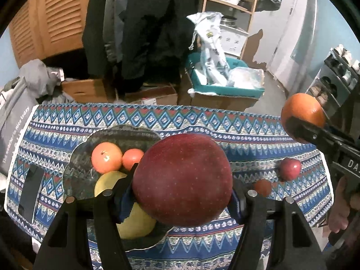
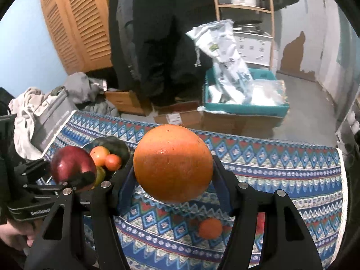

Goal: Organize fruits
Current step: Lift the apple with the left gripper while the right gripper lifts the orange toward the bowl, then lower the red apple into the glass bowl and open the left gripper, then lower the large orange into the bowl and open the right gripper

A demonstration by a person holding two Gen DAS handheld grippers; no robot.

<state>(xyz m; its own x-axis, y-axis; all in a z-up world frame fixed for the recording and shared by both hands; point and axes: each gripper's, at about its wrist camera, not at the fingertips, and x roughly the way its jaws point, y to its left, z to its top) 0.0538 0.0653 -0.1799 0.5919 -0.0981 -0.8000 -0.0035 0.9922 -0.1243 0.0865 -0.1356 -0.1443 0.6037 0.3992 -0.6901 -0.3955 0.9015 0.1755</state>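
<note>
Dark red, the apple (image 1: 182,180) was clamped in the left gripper (image 1: 182,193) just above the dark plate (image 1: 78,171); the orange (image 2: 173,163) was clamped in the right gripper (image 2: 174,180), well aside. Delivery was judged underway; lowering and release were called for.

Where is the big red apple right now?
The big red apple is clamped in the left gripper, held above the dark plate of fruit at the left end of the patterned cloth.
</note>
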